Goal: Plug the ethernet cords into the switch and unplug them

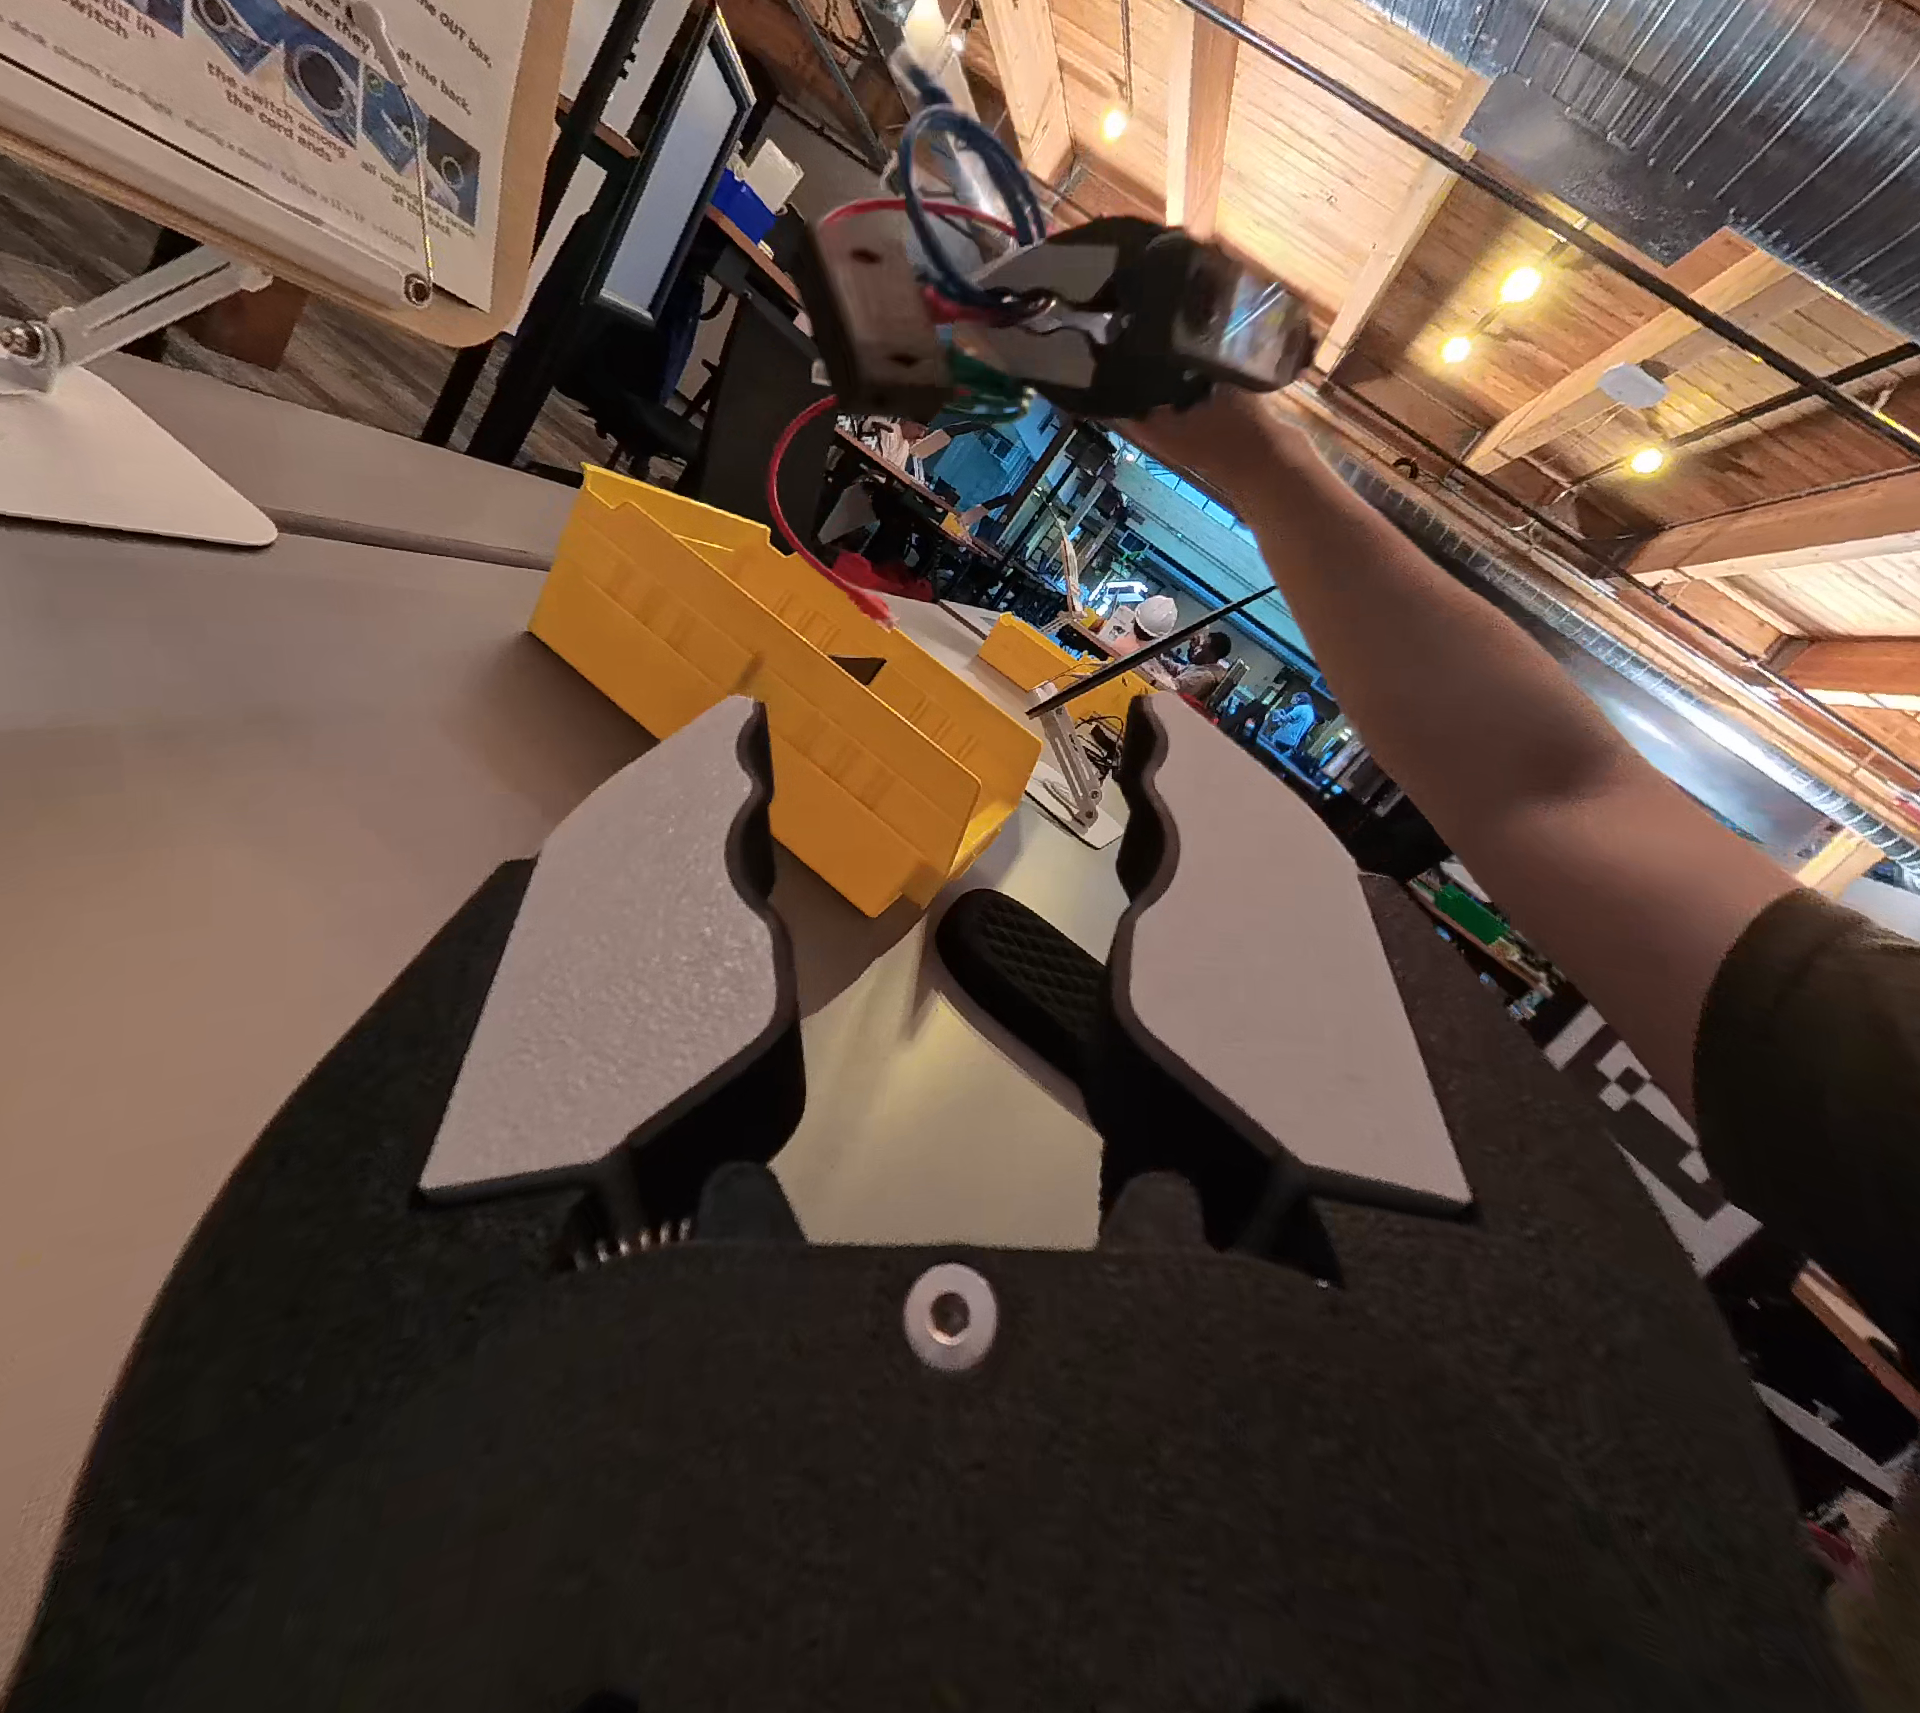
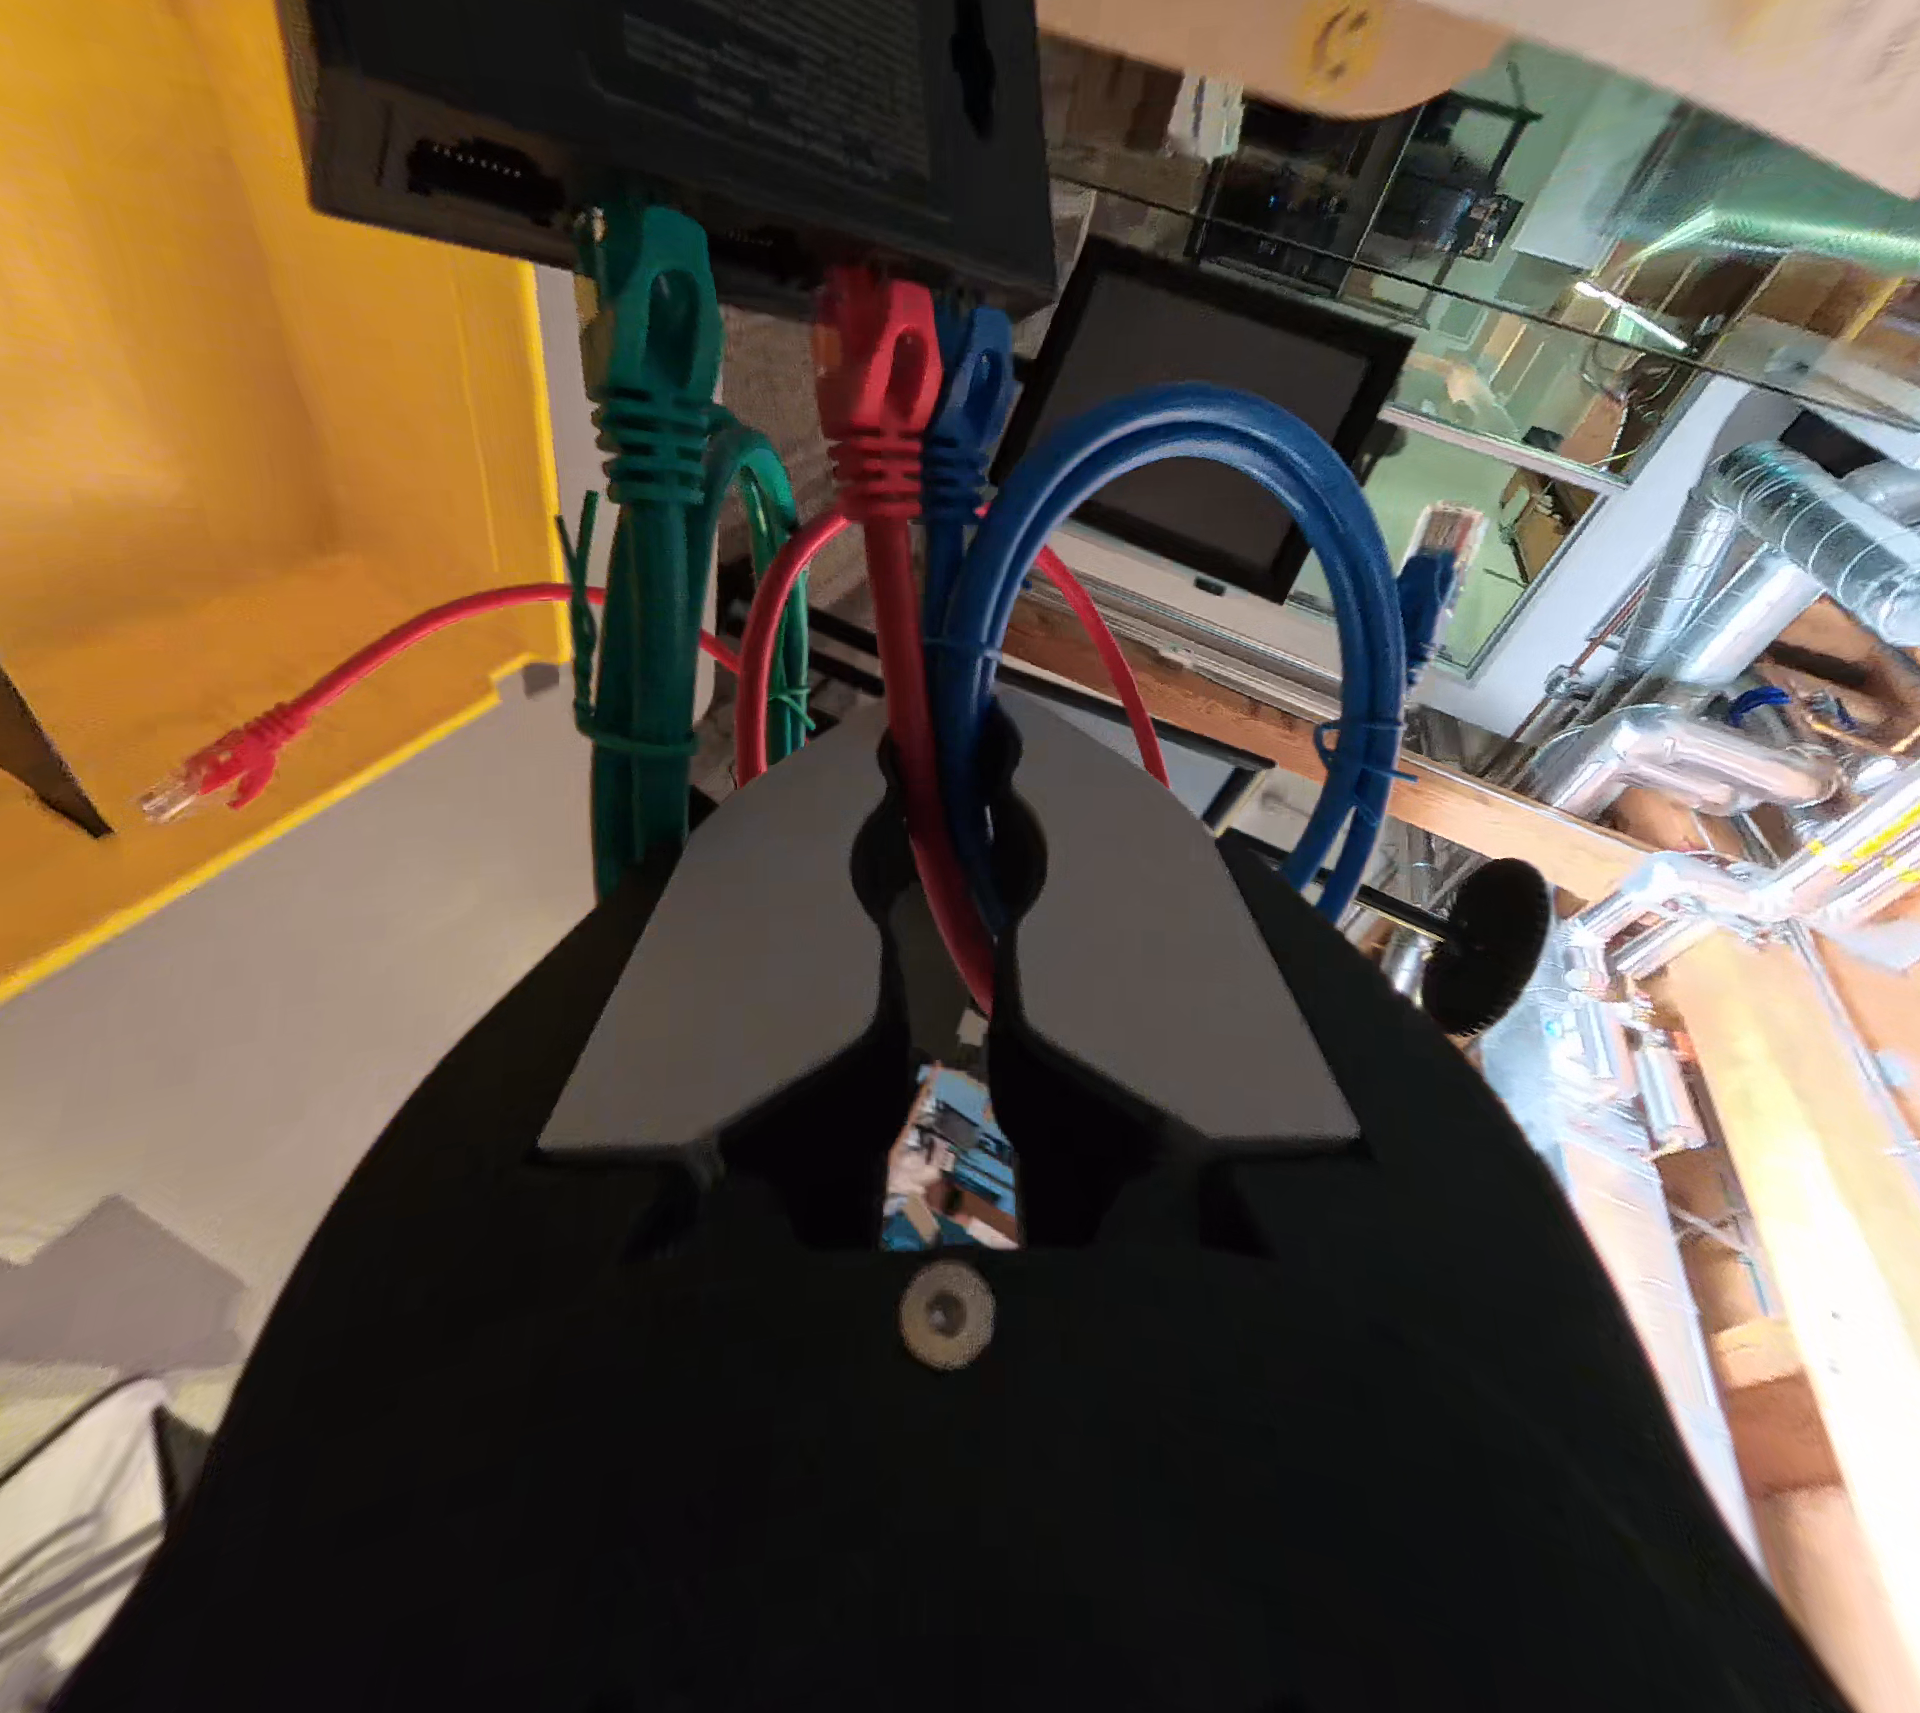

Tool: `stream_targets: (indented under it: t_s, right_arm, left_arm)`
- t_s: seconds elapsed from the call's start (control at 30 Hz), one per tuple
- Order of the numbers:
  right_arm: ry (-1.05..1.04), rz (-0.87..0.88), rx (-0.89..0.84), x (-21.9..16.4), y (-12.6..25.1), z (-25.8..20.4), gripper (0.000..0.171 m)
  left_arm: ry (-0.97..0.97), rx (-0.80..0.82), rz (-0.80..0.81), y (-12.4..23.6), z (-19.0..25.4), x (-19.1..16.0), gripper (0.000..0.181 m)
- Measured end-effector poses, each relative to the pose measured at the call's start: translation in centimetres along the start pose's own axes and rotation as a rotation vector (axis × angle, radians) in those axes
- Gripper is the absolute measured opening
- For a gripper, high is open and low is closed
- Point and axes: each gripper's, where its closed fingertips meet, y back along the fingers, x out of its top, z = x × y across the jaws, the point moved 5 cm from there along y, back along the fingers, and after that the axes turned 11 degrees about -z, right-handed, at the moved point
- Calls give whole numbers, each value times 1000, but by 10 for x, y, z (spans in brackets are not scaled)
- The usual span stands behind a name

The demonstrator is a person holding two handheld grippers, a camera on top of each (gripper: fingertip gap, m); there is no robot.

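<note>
In the right wrist view, the black switch hangs in the air, underside towards me. A green cord, a red cord and a blue cord are plugged into it. My right gripper is shut on the red and blue cords just below the plugs. The red cord's free end dangles left, the blue cord's free end right. In the left wrist view, my left gripper is open and empty above the table. The right gripper holds the switch high above it.
A yellow bin stands on the grey table just beyond my left gripper; it also shows in the right wrist view. A second yellow bin stands farther back. A poster board on a white stand is at the left. The grippers' ends are close to 40 centimeters from one another.
</note>
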Motion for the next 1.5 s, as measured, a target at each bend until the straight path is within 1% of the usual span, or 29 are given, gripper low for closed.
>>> stream_targets:
  t_s: [0.13,0.27,0.4,0.5,0.63,0.7,0.93,1.07,1.17,1.27,1.37,1.43,1.5]
  right_arm:
    - [66,-28,13,-15,-31,-34,13]
    - [66,41,23,-19,-47,-59,13]
    - [136,50,-46,-24,-59,-76,13]
    - [230,43,-147,-27,-68,-87,12]
    - [345,46,-289,-19,-76,-103,12]
    - [399,63,-325,-12,-81,-113,13]
    - [536,154,-262,11,-97,-150,13]
    - [521,154,-242,14,-100,-151,14]
    - [498,150,-221,14,-97,-148,23]
    - [493,140,-213,12,-92,-144,27]
    - [461,134,-224,6,-84,-138,24]
    - [431,118,-263,-1,-77,-128,22]
    - [377,114,-267,-10,-67,-120,21]
  left_arm:
    - [8,-9,-26,-4,0,-4,65]
    - [-4,-6,-63,-10,0,-10,64]
    - [4,-51,-84,-15,5,-15,64]
    - [10,-106,-81,-17,11,-16,64]
    - [-23,-104,-84,-18,14,-18,64]
    - [-22,-108,-95,-20,15,-20,64]
    - [-44,-104,-148,-25,16,-28,64]
    - [-49,-103,-153,-26,17,-29,64]
    - [-44,-104,-148,-25,17,-28,63]
    - [-45,-105,-148,-25,17,-28,63]
    - [-46,-110,-149,-25,19,-28,63]
    - [-47,-114,-150,-25,20,-28,63]
    - [-50,-112,-149,-25,20,-28,64]
